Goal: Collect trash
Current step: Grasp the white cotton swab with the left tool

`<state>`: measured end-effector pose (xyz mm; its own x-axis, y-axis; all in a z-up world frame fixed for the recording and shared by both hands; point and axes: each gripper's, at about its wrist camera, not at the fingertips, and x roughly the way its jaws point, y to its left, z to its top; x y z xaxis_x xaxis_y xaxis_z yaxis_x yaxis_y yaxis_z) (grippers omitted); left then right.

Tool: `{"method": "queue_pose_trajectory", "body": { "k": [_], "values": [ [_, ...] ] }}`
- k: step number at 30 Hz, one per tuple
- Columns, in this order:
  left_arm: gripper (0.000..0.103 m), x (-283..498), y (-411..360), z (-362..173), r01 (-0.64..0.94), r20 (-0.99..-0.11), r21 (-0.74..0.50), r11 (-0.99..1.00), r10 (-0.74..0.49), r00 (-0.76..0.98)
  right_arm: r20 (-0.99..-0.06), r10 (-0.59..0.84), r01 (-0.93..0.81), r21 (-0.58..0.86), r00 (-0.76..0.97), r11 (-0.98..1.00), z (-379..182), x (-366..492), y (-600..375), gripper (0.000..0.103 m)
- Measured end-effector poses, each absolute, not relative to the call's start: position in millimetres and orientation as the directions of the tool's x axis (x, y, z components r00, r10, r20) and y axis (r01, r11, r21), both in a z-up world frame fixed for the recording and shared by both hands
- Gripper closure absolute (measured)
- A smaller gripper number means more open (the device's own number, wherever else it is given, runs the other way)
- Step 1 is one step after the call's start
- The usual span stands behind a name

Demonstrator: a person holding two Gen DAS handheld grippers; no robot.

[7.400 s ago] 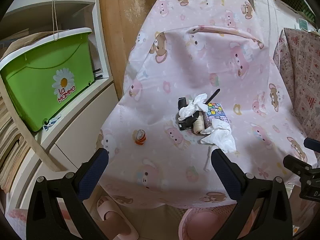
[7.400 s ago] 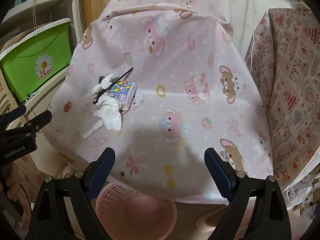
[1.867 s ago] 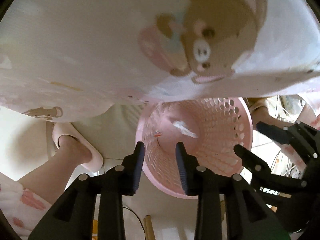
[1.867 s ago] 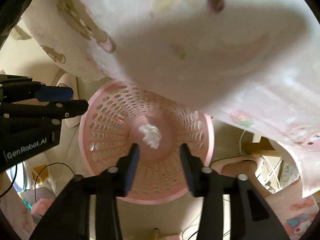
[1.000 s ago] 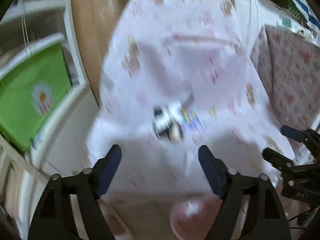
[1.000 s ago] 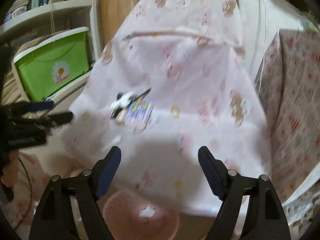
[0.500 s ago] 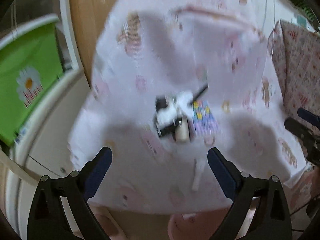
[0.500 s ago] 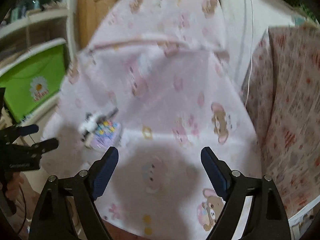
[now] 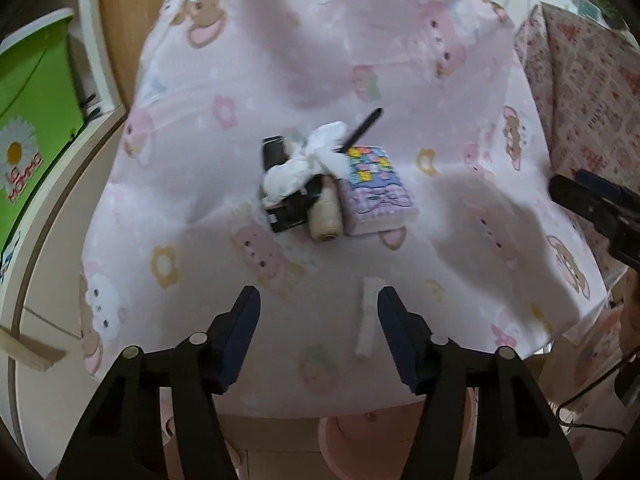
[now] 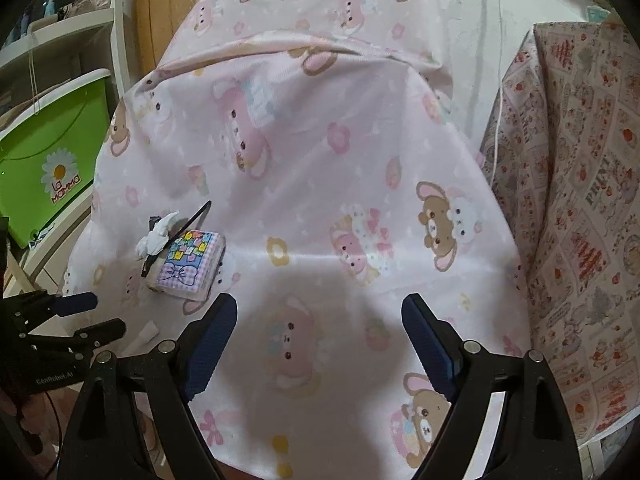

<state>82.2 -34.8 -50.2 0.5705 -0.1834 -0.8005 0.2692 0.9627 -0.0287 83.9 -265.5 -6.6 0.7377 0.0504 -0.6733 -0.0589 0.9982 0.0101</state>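
Note:
On the pink bear-print tablecloth lies a crumpled white tissue on top of a black object. Beside them are a cream thread spool, a patterned notebook and a black pen. A white twisted paper strip lies nearer the front edge. My left gripper hovers over it with its jaws closing. The strip shows just inside the right finger, untouched. My right gripper is open and holds nothing, right of the notebook and tissue.
A pink basket stands on the floor below the table's front edge. At the left a green storage box sits on white shelving. A strawberry-print cloth covers furniture at the right. The left gripper shows at the right wrist view's left edge.
Both grippers have come up from the basket to above the table. The left one has sunk toward the cloth and narrowed its jaws over the paper strip. The right one has shifted right.

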Motion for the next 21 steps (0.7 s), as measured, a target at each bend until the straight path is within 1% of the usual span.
{"method": "queue_pose_trajectory", "body": {
  "k": [2,4,6,7,9,12,17,21],
  "values": [
    [0.047,83,-41,-51,0.301,-0.803,-0.033,0.953,-0.204,0.56,-0.675,0.044,-0.064,-0.004,0.737,0.998,-8,85,-262,0.017],
    [0.049,84,-48,-56,0.338,-0.819,-0.062,0.939,-0.241,0.52,-0.678,0.043,-0.069,-0.012,0.733,0.998,-9,86,-260,0.017],
    [0.059,83,-56,-62,0.361,-0.833,-0.077,0.929,-0.26,0.489,-0.681,0.044,-0.072,-0.012,0.731,0.997,-10,87,-258,0.017],
    [0.062,82,-60,-63,0.37,-0.837,-0.074,0.926,-0.259,0.482,-0.682,0.044,-0.072,-0.012,0.73,0.997,-11,88,-258,0.017],
    [0.076,82,-66,-66,0.386,-0.842,-0.058,0.921,-0.253,0.476,-0.685,0.043,-0.071,-0.012,0.728,0.997,-12,88,-257,0.017],
    [0.09,82,-70,-67,0.392,-0.845,-0.042,0.919,-0.242,0.477,-0.686,0.045,-0.072,-0.01,0.726,0.997,-13,89,-256,0.017],
    [0.09,87,-61,-68,0.35,-0.852,-0.057,0.935,-0.228,0.471,-0.688,0.049,-0.073,-0.006,0.725,0.997,-14,90,-254,0.017],
    [0.089,87,-56,-67,0.347,-0.849,-0.061,0.936,-0.232,0.475,-0.689,0.054,-0.076,-0.001,0.723,0.997,-14,91,-249,0.017]
  ]
}}
